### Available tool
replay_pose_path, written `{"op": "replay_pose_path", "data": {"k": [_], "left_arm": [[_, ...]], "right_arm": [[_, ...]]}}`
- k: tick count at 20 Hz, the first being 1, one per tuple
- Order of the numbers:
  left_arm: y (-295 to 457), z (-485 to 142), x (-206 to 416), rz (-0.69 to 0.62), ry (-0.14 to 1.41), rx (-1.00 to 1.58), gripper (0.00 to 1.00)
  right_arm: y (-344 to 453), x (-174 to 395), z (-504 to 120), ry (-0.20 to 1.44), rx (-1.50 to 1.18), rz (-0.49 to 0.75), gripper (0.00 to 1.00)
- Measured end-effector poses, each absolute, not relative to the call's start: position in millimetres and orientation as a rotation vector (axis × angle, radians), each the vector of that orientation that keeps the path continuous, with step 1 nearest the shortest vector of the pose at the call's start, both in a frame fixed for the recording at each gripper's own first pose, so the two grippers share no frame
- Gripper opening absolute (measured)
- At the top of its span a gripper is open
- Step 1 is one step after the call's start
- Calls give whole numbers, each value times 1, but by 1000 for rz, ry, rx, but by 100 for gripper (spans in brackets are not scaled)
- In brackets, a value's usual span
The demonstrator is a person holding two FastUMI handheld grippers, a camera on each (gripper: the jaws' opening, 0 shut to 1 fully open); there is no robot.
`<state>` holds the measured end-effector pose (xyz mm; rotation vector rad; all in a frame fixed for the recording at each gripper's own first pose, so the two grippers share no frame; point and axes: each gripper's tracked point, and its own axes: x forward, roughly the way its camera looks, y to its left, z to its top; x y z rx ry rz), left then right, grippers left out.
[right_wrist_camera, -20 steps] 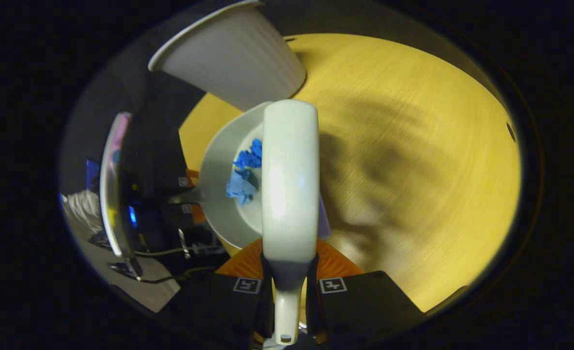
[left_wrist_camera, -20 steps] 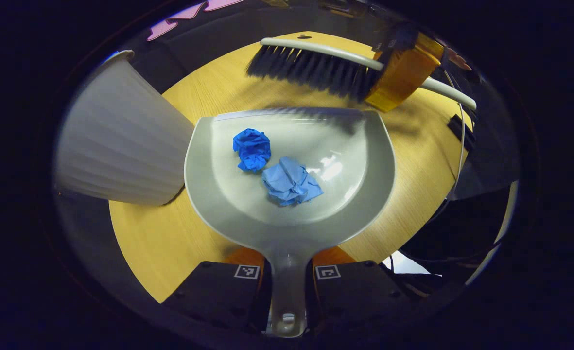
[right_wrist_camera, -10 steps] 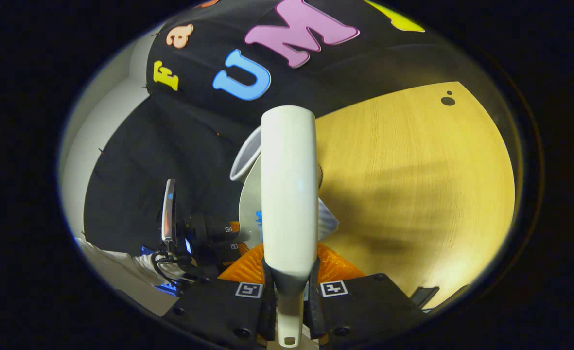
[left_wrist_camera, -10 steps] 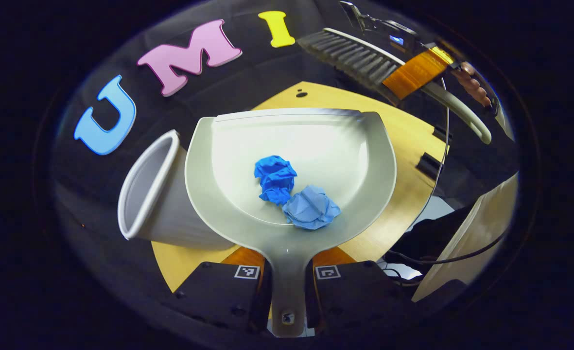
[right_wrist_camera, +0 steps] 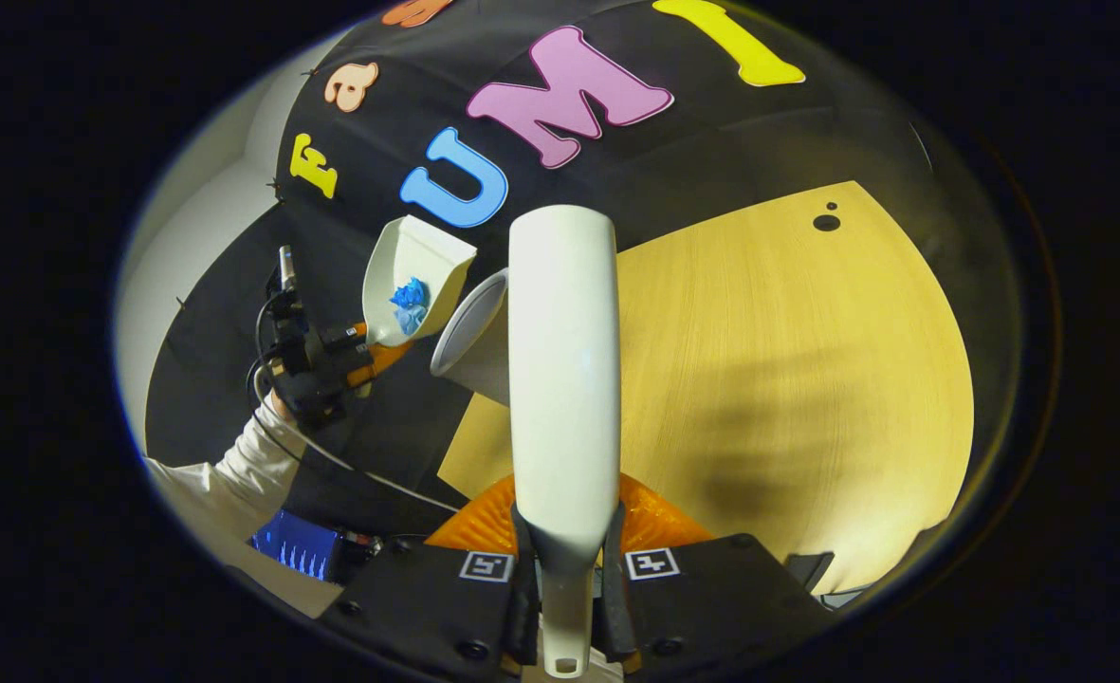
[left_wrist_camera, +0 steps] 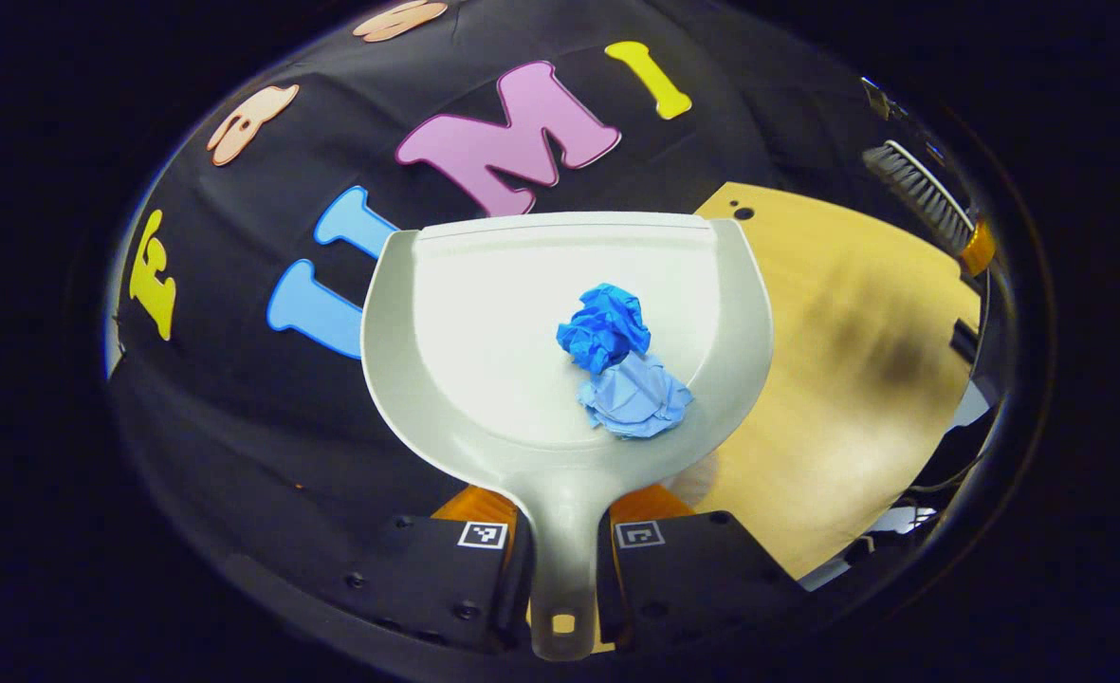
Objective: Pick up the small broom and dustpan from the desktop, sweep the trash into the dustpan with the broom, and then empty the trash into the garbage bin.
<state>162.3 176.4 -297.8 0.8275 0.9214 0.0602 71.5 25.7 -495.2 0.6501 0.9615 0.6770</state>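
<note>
Blue trash [left_wrist_camera: 624, 359] is now riding in the lifted dustpan [left_wrist_camera: 484, 332], left gripper [left_wrist_camera: 560, 560] clamping its handle, nearing the bin [right_wrist_camera: 472, 334]; right gripper [right_wrist_camera: 564, 583] is gripping the broom [right_wrist_camera: 562, 379].

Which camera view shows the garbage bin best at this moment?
The right gripper view: the garbage bin stands at the desk's corner, its open rim just below the raised dustpan, partly hidden by the broom. In the left gripper view the dustpan is in front where the bin would be.

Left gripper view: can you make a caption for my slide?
Left gripper holds the dustpan by its handle, two blue paper balls inside, lifted above the wooden table.
</note>
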Motion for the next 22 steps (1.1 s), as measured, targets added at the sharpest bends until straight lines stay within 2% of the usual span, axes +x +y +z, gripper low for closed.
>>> {"op": "replay_pose_path", "data": {"k": [4, 10, 17, 22], "left_arm": [[180, -289, 162, 183, 1010, 959, 25], [193, -285, 158, 246, 1075, 1268, 24], [201, -271, 161, 261, 969, 1799, 25], [209, -260, 164, 263, 899, 2007, 25]], "right_arm": [[37, 64, -517, 993, 634, 668, 29], [40, 67, -513, 1007, 644, 658, 28], [42, 68, -518, 1021, 630, 660, 28], [48, 67, -525, 1039, 603, 643, 28]]}}
